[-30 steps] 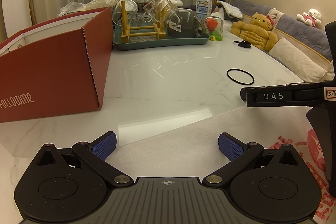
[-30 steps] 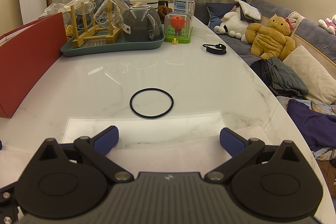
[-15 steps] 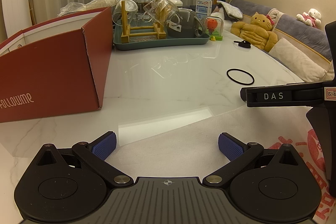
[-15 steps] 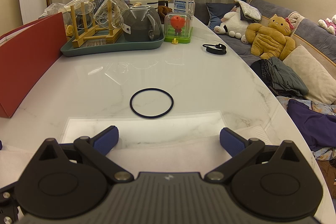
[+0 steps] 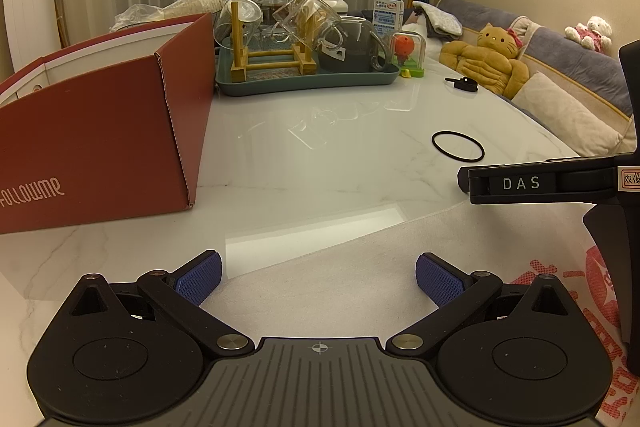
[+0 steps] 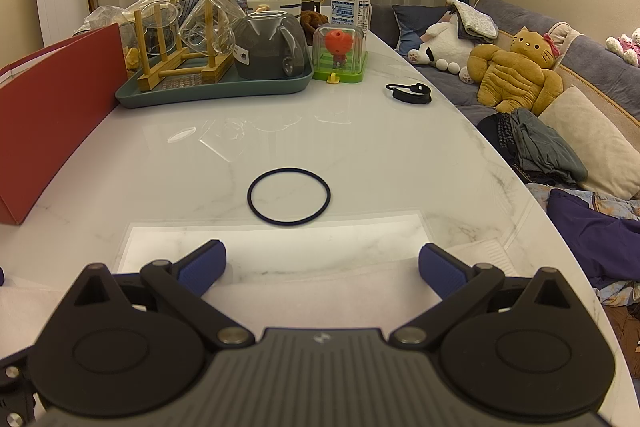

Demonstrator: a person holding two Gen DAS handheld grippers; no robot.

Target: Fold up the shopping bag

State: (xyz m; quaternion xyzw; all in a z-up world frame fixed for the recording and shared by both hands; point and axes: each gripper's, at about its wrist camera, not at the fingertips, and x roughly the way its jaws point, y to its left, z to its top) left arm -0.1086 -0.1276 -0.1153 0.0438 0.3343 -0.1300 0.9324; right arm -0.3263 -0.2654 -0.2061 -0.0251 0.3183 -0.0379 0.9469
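Left claw (image 5: 318,281) and right claw (image 6: 322,269) are both gaping wide, gripping nothing, hovering over white shopping bag (image 5: 340,291) lying flat on counter (image 5: 320,155), lower frame.

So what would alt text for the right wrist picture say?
An open gripper hovers over a white shopping bag lying flat on a marble table; beyond it lie a black rubber ring and a tray of glassware.
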